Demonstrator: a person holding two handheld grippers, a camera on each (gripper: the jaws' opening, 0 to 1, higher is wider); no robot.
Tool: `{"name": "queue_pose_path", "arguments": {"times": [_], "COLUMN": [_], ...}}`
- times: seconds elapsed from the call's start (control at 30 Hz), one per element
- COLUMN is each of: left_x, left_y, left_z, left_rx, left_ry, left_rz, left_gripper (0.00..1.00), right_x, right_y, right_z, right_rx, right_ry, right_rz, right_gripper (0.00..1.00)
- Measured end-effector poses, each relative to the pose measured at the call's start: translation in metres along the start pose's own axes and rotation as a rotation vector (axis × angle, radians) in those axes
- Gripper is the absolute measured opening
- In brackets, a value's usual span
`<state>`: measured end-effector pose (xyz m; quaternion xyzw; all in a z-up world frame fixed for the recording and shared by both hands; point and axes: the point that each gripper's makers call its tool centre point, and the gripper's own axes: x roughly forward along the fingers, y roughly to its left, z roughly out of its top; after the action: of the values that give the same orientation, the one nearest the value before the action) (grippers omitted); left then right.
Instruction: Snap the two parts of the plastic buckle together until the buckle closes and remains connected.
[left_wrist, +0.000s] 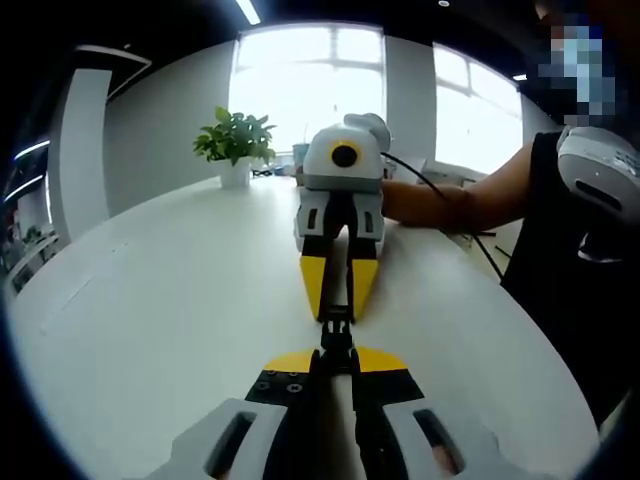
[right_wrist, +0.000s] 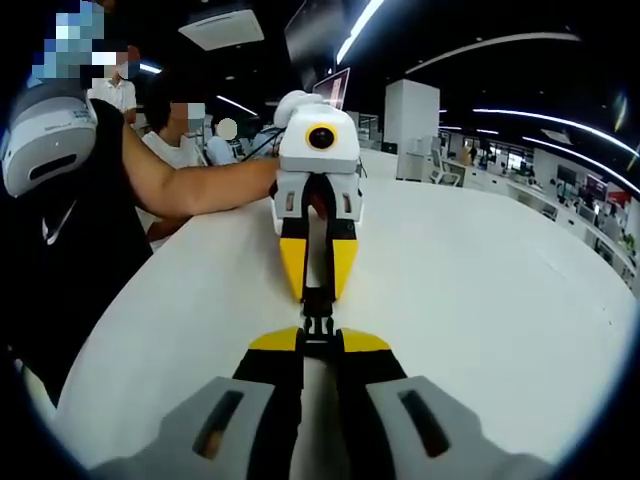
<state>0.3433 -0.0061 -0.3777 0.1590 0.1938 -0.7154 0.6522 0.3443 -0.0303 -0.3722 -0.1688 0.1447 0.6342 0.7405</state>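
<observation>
In the left gripper view a potted plant (left_wrist: 236, 145) stands at the far left of the white table (left_wrist: 170, 320), in front of bright windows (left_wrist: 310, 80). In the middle, the left gripper (left_wrist: 337, 352) rises from the bottom with its yellow-tipped jaws pressed together on the near end of the black plastic buckle (left_wrist: 337, 328). The right gripper (left_wrist: 339, 312) faces it, jaws pinched on the buckle's far end, so the buckle hangs between the two just above the table. A person's forearm (left_wrist: 450, 205) reaches in behind the right gripper

In the right gripper view the person (right_wrist: 70, 230) stands at left, arm stretched to the left gripper (right_wrist: 317, 292). The buckle (right_wrist: 318, 325) sits centre, between that gripper and the right gripper (right_wrist: 318, 342), both clamped on it. Whether the two halves have latched, I cannot tell
</observation>
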Motion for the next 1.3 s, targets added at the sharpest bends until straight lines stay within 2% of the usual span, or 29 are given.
{"name": "queue_pose_path", "arguments": {"times": [0.73, 1.3], "left_x": [0.0006, 0.0002], "left_y": [0.0011, 0.0018], "left_z": [-0.0001, 0.0002], "left_rx": [0.012, -0.001], "left_ry": [0.0, -0.01], "left_rz": [-0.001, -0.002], "left_gripper": [0.11, 0.11], "right_x": [-0.0015, -0.0021], "right_y": [-0.0029, 0.0006], "right_z": [0.0016, -0.0003], "right_rx": [0.009, -0.01], "right_ry": [-0.017, -0.002], "right_rz": [-0.001, -0.008], "right_gripper": [0.11, 0.11]}}
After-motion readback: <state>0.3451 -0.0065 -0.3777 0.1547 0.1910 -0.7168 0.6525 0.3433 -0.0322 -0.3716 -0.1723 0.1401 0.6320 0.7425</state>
